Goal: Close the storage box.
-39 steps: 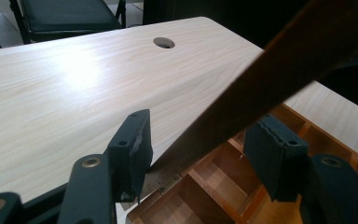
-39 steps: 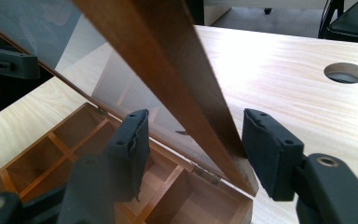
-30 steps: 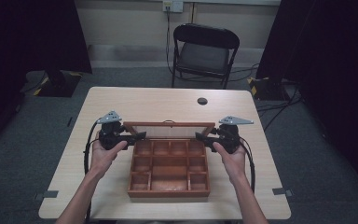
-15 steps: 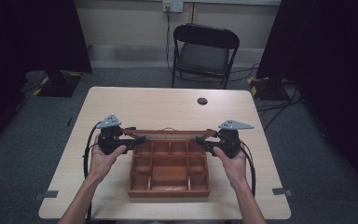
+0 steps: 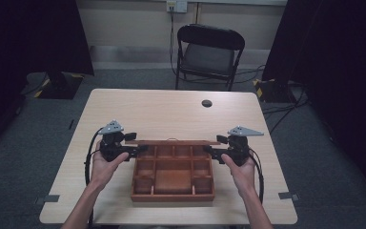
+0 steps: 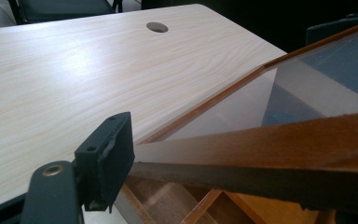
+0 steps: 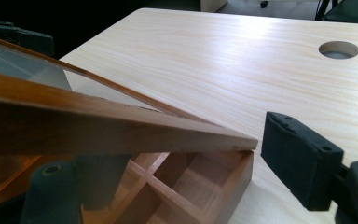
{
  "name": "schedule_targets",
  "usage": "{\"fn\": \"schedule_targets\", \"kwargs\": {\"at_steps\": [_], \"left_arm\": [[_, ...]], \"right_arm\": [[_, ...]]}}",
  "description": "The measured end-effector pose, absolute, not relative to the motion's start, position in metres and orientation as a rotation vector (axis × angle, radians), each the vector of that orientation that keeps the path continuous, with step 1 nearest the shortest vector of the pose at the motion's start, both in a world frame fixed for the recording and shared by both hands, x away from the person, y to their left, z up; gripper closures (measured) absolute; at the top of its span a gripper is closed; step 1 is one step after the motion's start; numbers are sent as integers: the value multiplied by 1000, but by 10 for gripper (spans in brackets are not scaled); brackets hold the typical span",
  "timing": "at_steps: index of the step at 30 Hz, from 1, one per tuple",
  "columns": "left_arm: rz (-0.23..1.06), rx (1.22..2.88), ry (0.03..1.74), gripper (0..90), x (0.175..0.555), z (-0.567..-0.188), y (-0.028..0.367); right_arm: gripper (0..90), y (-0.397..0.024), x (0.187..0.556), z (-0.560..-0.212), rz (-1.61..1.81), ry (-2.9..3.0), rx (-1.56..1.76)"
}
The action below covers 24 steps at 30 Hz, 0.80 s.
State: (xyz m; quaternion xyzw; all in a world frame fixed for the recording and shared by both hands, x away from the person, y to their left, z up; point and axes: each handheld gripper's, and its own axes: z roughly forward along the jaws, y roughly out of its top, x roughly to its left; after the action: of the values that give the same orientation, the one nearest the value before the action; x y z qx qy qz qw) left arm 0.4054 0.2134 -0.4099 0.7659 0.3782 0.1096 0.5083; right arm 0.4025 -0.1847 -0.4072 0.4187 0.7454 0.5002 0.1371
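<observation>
Wider-apart tools (image 5: 132, 150) beside glass-paned wooden lid (image 5: 171, 142)

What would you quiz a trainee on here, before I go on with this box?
1. True or false: the glass-paned lid lies shut flat on the wooden box.
2. What shows inside the box's compartments?
3. What stands beyond the table? A) a folding chair B) a ladder C) a shelf

Key: 1 false, the lid is raised at a tilt along the far edge; 2 nothing, they look empty; 3 A.
</observation>
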Motion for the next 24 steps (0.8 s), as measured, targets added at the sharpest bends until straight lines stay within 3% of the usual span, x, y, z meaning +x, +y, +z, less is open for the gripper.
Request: {"fn": "schedule_targets", "kwargs": {"at_steps": [24], "left_arm": [[258,1868,928,215,383,-429,225]], "right_arm": [[232,-190,382,-422,1395,2199,1201]]}}
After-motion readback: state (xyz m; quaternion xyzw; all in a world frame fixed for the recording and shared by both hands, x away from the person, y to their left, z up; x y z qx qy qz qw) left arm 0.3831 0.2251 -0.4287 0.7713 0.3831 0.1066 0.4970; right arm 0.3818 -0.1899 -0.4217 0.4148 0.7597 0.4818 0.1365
